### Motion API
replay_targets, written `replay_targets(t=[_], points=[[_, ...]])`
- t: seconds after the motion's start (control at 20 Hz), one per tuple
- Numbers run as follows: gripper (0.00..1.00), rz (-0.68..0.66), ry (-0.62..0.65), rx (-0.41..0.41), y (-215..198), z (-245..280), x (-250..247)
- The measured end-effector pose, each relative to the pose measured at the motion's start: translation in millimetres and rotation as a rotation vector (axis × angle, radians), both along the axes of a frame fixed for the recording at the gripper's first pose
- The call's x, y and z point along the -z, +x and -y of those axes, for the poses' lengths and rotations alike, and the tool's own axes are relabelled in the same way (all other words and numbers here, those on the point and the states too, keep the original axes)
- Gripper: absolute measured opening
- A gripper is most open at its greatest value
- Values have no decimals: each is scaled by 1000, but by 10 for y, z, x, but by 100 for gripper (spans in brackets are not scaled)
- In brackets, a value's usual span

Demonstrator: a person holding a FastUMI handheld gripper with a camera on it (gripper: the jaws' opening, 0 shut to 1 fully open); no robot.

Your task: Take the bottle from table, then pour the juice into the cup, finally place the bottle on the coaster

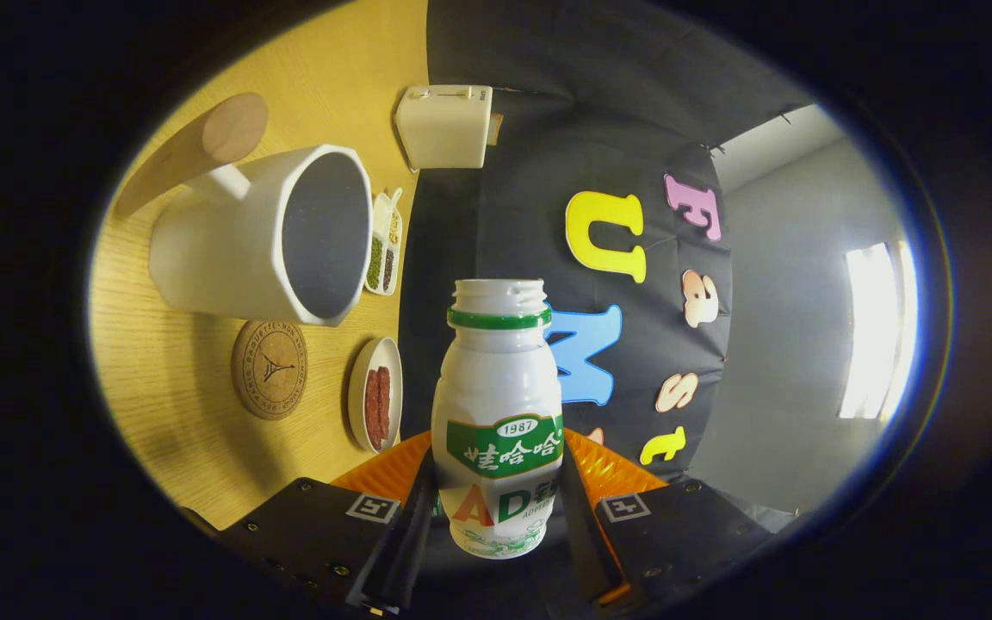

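Observation:
A white plastic bottle (499, 413) with a green label and an open, capless neck sits between my two fingers, and my gripper (496, 508) is shut on its lower body. The whole view is rolled sideways, so the bottle is held tilted relative to the table. Beyond the fingers and to the bottle's side stands a white cup (268, 234) with a handle, its dark open mouth facing the bottle's neck side. A round brown cork coaster (269, 368) lies on the wooden table (169, 413) right beside the cup's base, with nothing on it.
A small white dish with red pieces (376, 395) lies near the coaster. A divided white tray of beans (384, 245) sits behind the cup. A cream box (444, 126) stands by the booth wall. A wooden cylinder (203, 146) lies past the cup's handle.

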State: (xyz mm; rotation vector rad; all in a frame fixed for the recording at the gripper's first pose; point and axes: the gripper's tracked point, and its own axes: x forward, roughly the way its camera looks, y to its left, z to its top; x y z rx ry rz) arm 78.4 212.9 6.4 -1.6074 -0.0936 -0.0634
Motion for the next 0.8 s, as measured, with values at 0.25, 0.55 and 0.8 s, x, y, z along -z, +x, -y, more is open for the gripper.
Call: replay_targets(t=[0.25,0.55,0.8], points=[[70,4,-46,-11,15,-44,-7],[70,5,-84,-13,15,-56,-24],[70,8,-92,-12,12,-58,-49]])
